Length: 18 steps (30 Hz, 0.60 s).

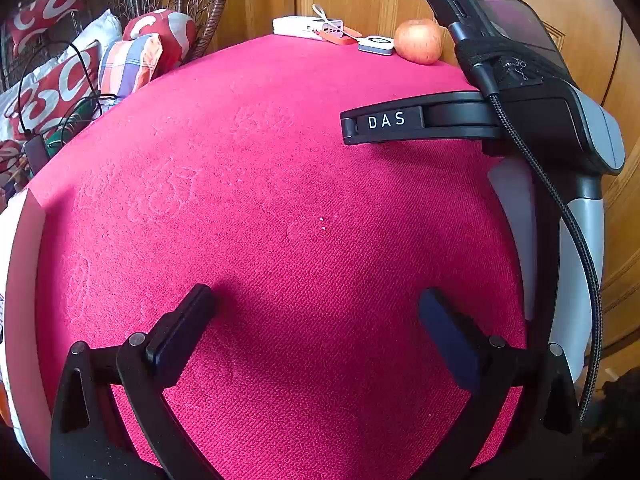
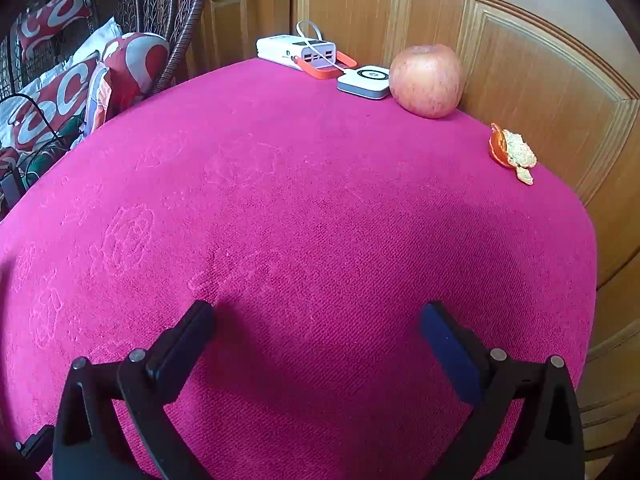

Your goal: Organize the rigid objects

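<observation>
Lying far beyond claw (image 2: 318, 320): apple (image 2: 426, 80).

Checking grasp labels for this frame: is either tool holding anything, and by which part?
Nothing is held. Left tool and right tool both stand wide open over the bare pink tablecloth; the apple sits untouched at the far edge.

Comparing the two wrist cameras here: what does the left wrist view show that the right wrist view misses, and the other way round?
Only the left wrist view shows the right gripper from outside, its black finger marked DAS, with its braided cable and mounted device.

Only the right wrist view shows the orange peel near the right edge of the table, beside the wooden door panels.

Both show the pink tablecloth, the apple, the small white square device, the white power bank, and the patterned cushions. Each view shows its own gripper open and empty: left gripper, right gripper.
</observation>
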Each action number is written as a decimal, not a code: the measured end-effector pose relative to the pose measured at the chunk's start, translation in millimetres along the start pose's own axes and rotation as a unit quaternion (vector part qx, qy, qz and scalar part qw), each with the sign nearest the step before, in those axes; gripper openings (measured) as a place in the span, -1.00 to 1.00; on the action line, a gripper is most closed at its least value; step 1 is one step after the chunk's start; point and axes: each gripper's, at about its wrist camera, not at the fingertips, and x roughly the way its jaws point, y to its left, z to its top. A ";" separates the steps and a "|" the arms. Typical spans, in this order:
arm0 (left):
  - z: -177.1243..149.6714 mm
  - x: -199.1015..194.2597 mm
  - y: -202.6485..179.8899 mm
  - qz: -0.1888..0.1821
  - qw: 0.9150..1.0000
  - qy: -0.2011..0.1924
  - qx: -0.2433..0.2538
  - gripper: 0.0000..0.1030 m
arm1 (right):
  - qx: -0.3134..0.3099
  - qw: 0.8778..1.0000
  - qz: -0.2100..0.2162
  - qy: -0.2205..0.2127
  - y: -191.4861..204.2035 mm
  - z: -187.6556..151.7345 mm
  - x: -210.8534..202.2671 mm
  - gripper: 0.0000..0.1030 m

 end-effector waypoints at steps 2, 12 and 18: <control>-0.1 -0.1 0.0 0.000 1.000 -0.001 0.000 1.00 | 0.000 1.000 0.000 0.000 0.0 0.2 -0.1 1.00; 0.0 0.0 0.1 0.000 1.000 0.000 0.000 1.00 | 0.000 1.000 -0.001 0.000 0.9 0.2 -1.6 1.00; -0.1 -0.1 -0.1 0.000 1.000 0.000 0.000 1.00 | 0.000 1.000 0.000 0.000 0.4 0.2 -1.8 1.00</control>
